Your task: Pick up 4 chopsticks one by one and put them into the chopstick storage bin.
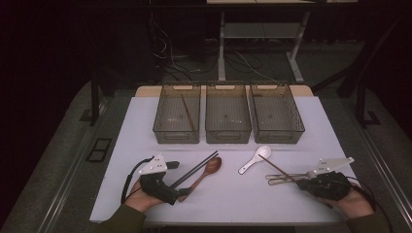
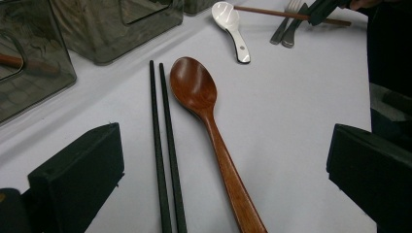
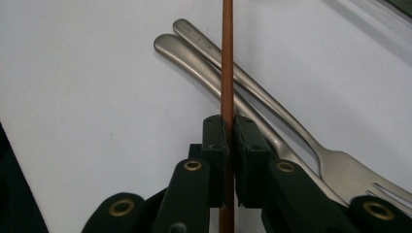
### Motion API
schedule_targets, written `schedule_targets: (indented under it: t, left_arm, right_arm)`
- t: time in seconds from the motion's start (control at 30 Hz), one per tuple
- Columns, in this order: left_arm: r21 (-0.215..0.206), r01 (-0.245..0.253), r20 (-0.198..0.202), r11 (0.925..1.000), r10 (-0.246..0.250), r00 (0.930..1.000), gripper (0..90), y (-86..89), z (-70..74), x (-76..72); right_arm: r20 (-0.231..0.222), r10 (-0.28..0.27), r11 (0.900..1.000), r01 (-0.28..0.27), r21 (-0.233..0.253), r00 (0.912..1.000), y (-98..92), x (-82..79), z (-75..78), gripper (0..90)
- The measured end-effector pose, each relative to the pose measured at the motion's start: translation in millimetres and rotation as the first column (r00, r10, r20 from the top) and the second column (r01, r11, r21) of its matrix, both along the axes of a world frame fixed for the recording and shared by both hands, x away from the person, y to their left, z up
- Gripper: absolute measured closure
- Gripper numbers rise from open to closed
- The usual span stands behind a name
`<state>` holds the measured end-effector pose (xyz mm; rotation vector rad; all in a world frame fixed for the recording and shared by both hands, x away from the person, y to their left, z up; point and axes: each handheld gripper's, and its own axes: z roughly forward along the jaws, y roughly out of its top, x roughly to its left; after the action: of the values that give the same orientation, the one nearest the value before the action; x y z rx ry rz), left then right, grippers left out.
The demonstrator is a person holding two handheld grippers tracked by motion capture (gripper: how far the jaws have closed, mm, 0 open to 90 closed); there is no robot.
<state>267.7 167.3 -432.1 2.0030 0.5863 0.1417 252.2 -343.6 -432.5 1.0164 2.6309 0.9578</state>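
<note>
In the high view, your right tongs [image 1: 302, 183] at lower right pinch a brown chopstick [image 1: 274, 167] slanting up-left over the white spoon [image 1: 254, 159]; it looks light, stiff and slippery. In the left gripper view, your left tongs [image 2: 226, 180] gape wide around the black chopsticks [image 2: 164, 160] and wooden spoon [image 2: 210, 131] on the table [image 2: 291, 121]. In the right gripper view, the jaws clamp the stick near one end, so I'd grip nearer mid-length.

Dark rm; white table [image 1: 320, 116]; desk legs [image 1: 221, 48] behind.

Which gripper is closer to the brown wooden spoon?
Left. The left gripper sits right at the wooden spoon handle's end, jaws open around it. The right gripper is far across the table, clamped on a brown chopstick.
</note>
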Motion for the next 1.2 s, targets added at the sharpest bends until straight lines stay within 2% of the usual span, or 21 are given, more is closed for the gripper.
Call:
schedule_targets:
  t: [0.23, 0.4, 0.63, 0.77, 0.9, 1.2]
  left_arm:
    - [0.0, 0.0, 0.002, 1.0, 0.0, 1.0, 0.0, -0.5, -0.2, 0.1]
    - [-0.004, -0.004, 0.002, 1.0, 0.004, 1.0, 0.0, -0.1, -0.1, 0.4]
    - [-0.009, -0.007, 0.0, 0.9999, 0.007, 1.0, 0.0, -0.5, -0.4, 0.3]
    - [-0.009, -0.007, 0.0, 0.9999, 0.007, 1.0, 0.0, 0.2, -0.4, 0.8]
    - [-0.013, -0.006, 0.005, 0.9999, 0.006, 1.0, 0.0, 1.1, 0.1, 1.2]
    - [-0.021, -0.007, -0.002, 0.9998, 0.007, 1.0, 0.0, 1.7, 0.2, 1.2]
  right_arm:
    - [0.026, -0.015, 0.996, 0.012, 0.087, 0.9996, 0.4, 2.1, 9.2, 83.8]
    - [0.054, -0.027, 0.992, 0.02, 0.125, 0.9982, 7.3, 7.8, 14.4, 83.8]
    - [0.071, -0.041, 0.985, 0.029, 0.169, 0.9966, 17.4, 17.7, 21.6, 83.7]
    - [0.1, -0.057, 0.981, 0.037, 0.191, 0.9933, 23.7, 23.9, 26.3, 83.7]
    - [0.111, -0.056, 0.977, 0.031, 0.213, 0.9922, 31.4, 29.6, 28.9, 83.7]
    - [0.133, -0.051, 0.972, 0.019, 0.236, 0.9898, 45.7, 45.0, 33.2, 83.7]
